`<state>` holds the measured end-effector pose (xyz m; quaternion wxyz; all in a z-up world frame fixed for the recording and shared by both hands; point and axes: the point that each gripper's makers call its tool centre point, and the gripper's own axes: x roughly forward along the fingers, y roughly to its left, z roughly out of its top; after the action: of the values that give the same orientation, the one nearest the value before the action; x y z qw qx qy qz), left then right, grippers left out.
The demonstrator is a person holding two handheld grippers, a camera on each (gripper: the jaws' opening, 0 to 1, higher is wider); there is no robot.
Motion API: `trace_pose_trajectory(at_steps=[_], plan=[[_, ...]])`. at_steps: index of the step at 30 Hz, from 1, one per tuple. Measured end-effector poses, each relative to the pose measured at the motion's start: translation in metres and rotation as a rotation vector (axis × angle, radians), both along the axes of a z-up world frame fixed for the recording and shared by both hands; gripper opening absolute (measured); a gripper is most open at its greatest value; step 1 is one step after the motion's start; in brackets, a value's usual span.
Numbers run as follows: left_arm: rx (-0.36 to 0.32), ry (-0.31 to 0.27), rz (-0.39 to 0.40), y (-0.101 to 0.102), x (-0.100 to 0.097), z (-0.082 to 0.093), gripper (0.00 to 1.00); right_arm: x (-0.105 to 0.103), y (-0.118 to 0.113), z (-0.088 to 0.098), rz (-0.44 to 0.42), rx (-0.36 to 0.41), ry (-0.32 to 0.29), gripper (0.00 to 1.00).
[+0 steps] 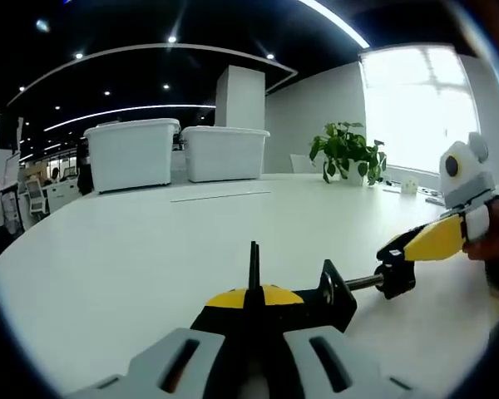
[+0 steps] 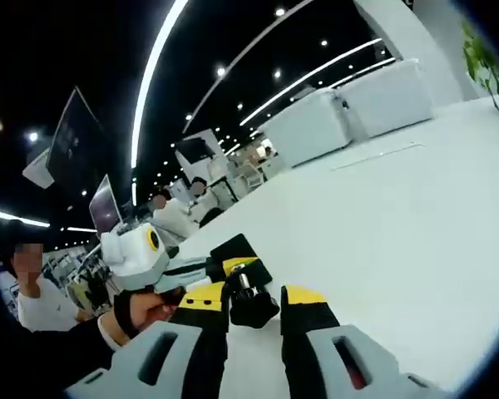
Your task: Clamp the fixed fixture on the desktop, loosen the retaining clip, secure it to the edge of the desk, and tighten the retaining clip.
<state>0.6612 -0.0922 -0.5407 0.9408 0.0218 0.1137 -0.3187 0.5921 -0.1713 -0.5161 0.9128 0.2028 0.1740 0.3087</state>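
Note:
A black clamp fixture hangs just above the white desktop, and my left gripper is shut on it, with a thin black bar sticking up between the yellow fingertips. A metal screw runs right from the clamp to a black knob. From the right, my right gripper is shut on that knob. In the right gripper view the knob sits between the right gripper's yellow-and-black fingertips. Behind it are the clamp body and the left gripper, held by a gloved hand.
Two white storage bins stand at the desk's far side, and a potted plant by the bright window. The desk edge curves round at the left. People and monitors fill the background at the left.

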Motion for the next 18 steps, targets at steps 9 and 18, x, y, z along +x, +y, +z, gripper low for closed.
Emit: trace_pose_trajectory(at_steps=[9, 18], plan=[[-0.001, 0.001, 0.005, 0.0, 0.005, 0.0, 0.05, -0.004, 0.009, 0.009, 0.022, -0.349, -0.242, 0.17], [0.0, 0.001, 0.023, 0.003, 0.005, 0.001, 0.05, -0.019, 0.034, 0.0, 0.142, -1.405, -0.916, 0.16]])
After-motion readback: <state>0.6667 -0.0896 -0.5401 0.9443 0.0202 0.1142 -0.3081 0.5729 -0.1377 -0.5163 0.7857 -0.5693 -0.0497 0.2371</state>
